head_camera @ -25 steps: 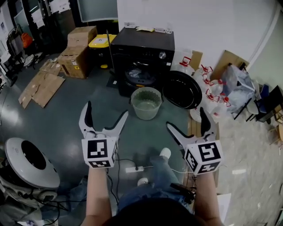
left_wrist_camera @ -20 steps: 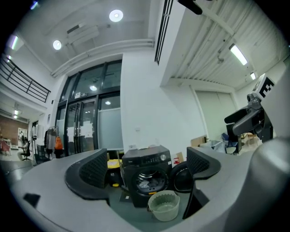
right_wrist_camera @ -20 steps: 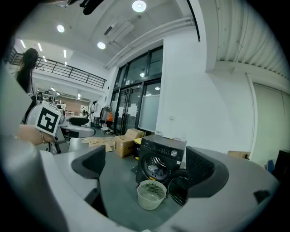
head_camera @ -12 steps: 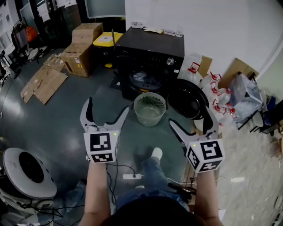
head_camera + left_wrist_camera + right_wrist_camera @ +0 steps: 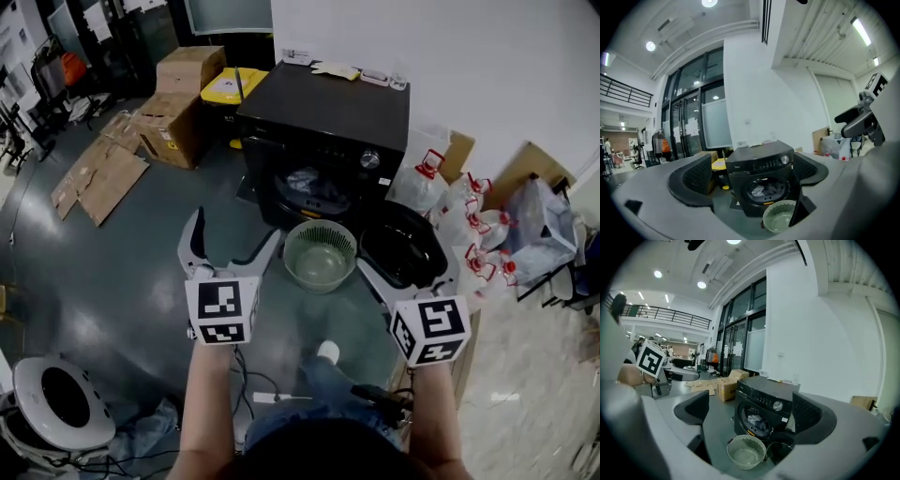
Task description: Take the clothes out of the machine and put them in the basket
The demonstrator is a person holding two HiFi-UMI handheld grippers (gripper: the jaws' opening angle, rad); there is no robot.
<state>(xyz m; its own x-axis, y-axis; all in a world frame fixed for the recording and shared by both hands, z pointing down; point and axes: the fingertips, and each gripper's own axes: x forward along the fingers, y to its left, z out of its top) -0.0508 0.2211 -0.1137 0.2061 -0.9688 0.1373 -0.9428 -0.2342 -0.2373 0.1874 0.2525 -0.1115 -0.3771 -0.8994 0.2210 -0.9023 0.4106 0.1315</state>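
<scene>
- While the clothes (image 5: 314,184) lie heaped inside the drum of the black washing machine (image 5: 323,112), both grippers hang in the air well short of it, so nothing is grasped yet.
- The left gripper (image 5: 234,236) has its jaws spread wide with nothing between them. Its own view frames the drum opening between the jaws, which suggests it is lined up for a reach.
- The right gripper (image 5: 409,272) is likewise spread wide and empty.
- The round door (image 5: 401,246) is swung fully open to the right, leaving the opening free.
- The pale green basket (image 5: 320,255) stands empty on the floor just in front of the opening, probably so that each garment needs only a short carry.
- The next move likely calls for stepping closer and lowering one gripper into the drum.
</scene>
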